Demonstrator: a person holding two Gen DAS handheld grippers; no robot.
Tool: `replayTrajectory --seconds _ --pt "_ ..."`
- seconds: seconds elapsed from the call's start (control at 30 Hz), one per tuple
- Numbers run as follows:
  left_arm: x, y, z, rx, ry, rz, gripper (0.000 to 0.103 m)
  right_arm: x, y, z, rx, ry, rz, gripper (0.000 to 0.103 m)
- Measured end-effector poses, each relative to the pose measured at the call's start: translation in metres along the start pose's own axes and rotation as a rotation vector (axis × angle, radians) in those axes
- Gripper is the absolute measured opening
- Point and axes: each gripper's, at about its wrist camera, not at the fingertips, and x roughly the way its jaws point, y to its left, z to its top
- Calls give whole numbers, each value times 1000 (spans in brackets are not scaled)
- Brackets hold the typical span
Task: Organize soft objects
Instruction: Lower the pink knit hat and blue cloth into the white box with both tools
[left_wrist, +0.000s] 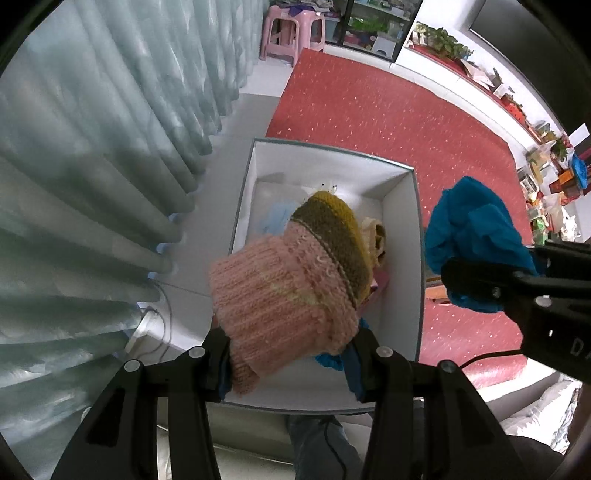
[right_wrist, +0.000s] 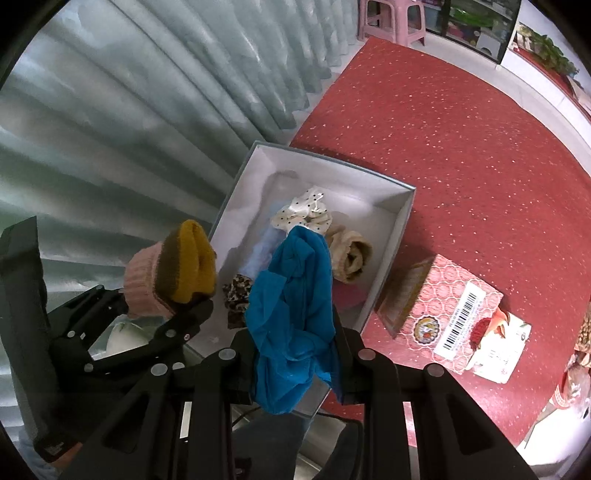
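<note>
My left gripper (left_wrist: 291, 354) is shut on a pink, olive and mustard knitted hat (left_wrist: 288, 288), held above the white box (left_wrist: 332, 155); the hat also shows in the right wrist view (right_wrist: 173, 273). My right gripper (right_wrist: 295, 350) is shut on a blue cloth (right_wrist: 295, 302), held over the box's near right part; the cloth shows at the right of the left wrist view (left_wrist: 476, 240). The white box (right_wrist: 400, 225) holds a dotted cream scrunchie (right_wrist: 303, 214), a beige rolled cloth (right_wrist: 351, 254), a leopard scrunchie (right_wrist: 236, 295) and a pale blue item (right_wrist: 262, 251).
The box stands at the edge of a red carpet (right_wrist: 461, 147), next to grey-green curtains (left_wrist: 92, 166). A pink patterned carton (right_wrist: 458, 314) lies to the right of the box. A pink stool (left_wrist: 291, 33) stands far back. Shelves with clutter (left_wrist: 535, 147) line the right wall.
</note>
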Motion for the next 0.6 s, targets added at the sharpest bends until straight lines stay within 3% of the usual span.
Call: replayTrajectory --seconds 0.6 --pt "20 -3 -3 45 72 15 51 18 -5 -5 39 39 18 29"
